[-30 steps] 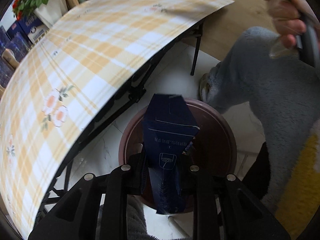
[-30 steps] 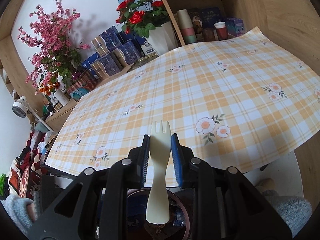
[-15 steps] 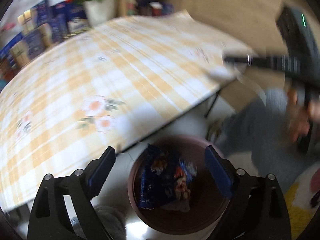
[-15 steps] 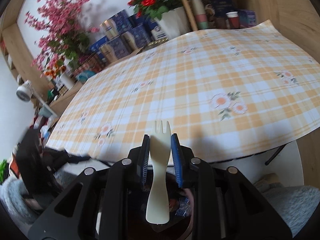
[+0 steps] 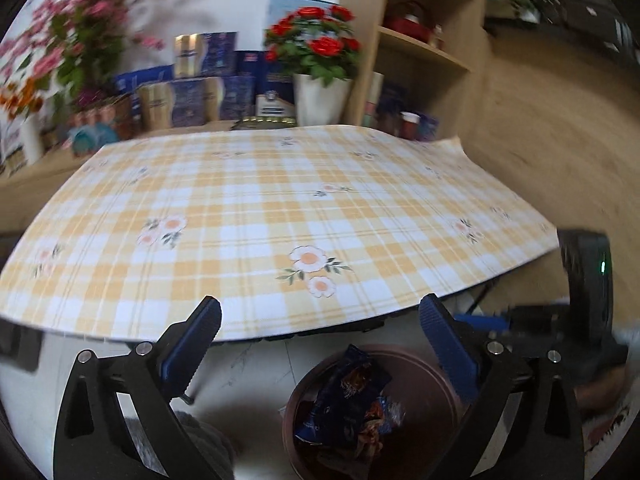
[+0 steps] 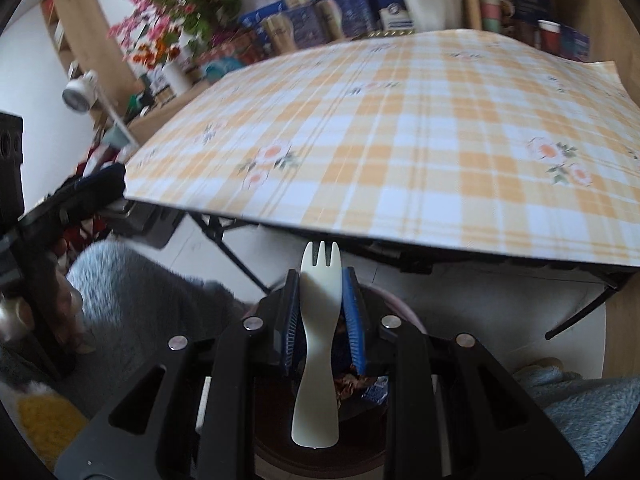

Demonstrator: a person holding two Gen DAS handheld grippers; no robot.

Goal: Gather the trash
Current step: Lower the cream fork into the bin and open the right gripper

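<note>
My left gripper (image 5: 320, 312) hangs above a brown round bin (image 5: 434, 364) on the floor. Its jaws are opening wide and nothing is between them. A crumpled blue snack wrapper (image 5: 344, 396) lies inside the bin. My right gripper (image 6: 321, 280) is shut on a white plastic spork (image 6: 316, 400), tines pointing away from me. It hovers just over the same bin (image 6: 408, 312), whose rim shows behind the fingers; wrapper scraps show under the spork.
A folding table with a yellow plaid flowered cloth (image 5: 280, 208) overhangs the bin on its far side (image 6: 400, 140). A person's grey fleece leg (image 6: 140, 292) is to the left. Boxes, flower pots and wooden shelves (image 5: 420, 52) stand behind the table.
The left gripper let go of the blue wrapper, which now lies in the bin, then opened wide and lifted. The right gripper sank from over the table towards the bin, still holding the spork.
</note>
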